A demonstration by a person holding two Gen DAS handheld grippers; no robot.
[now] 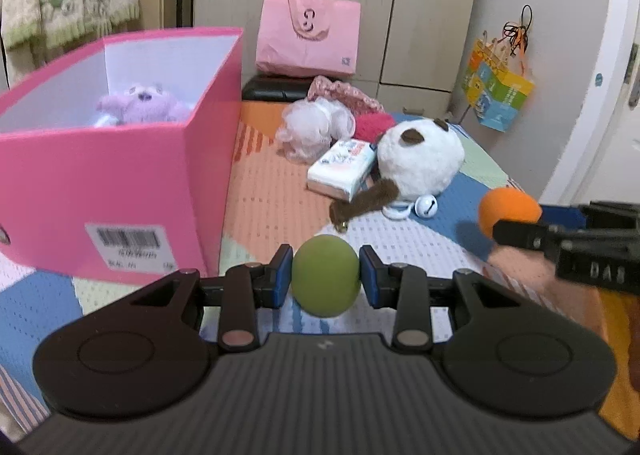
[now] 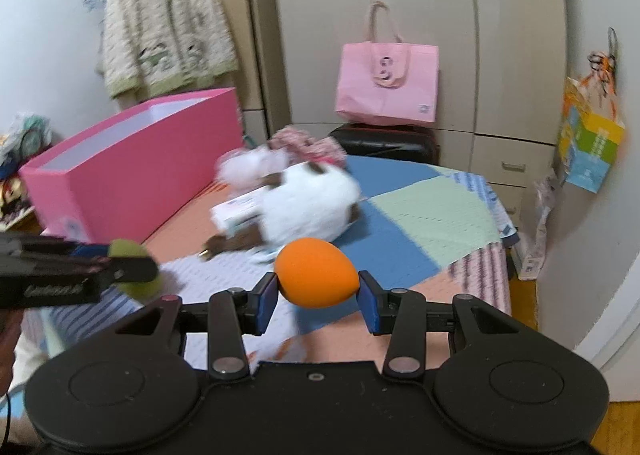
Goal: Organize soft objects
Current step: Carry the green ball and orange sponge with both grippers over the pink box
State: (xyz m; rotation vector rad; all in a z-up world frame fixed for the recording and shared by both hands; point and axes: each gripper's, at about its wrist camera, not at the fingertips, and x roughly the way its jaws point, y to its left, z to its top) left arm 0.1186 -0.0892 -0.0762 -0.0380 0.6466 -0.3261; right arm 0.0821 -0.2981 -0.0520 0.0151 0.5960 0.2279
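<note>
Green foam ball (image 1: 325,276) pinched between the left gripper (image 1: 325,277) pads, orange foam ball (image 2: 317,273) squeezed in the right gripper (image 2: 317,291) — both held up above the patchwork bed cover (image 1: 404,239). Early days, I'd say: the pink box (image 1: 120,183) holds only a purple plush (image 1: 144,103) that I can see. Left out near each other — white panda plush (image 1: 420,159), fluffy white toy (image 1: 312,127), red soft item (image 1: 374,125), tissue pack (image 1: 342,167).
</note>
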